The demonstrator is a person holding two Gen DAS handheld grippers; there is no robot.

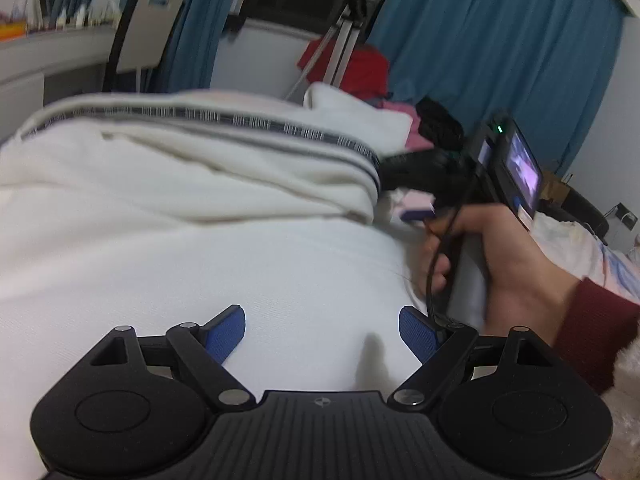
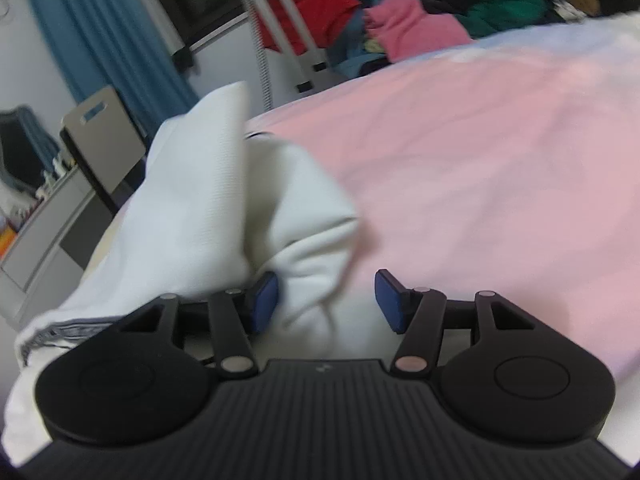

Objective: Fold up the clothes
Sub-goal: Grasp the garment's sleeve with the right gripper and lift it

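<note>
Softly rumpled, the ribbed white garment (image 1: pixel 192 184) lies under both grippers, left (image 1: pixel 322 334) and right (image 2: pixel 326 300), jaws apart

L gripper (image 1: pixel 322 330) showing black ribbed body w/ blue textured pads (image 1: pixel 226 334), silver pivot screws. R gripper (image 2: pixel 326 300) looking the same; its handle carrying a black cable (image 1: pixel 434 264), small lit screen. Dark red sleeve (image 1: pixel 596 332) covering the wrist.
</note>
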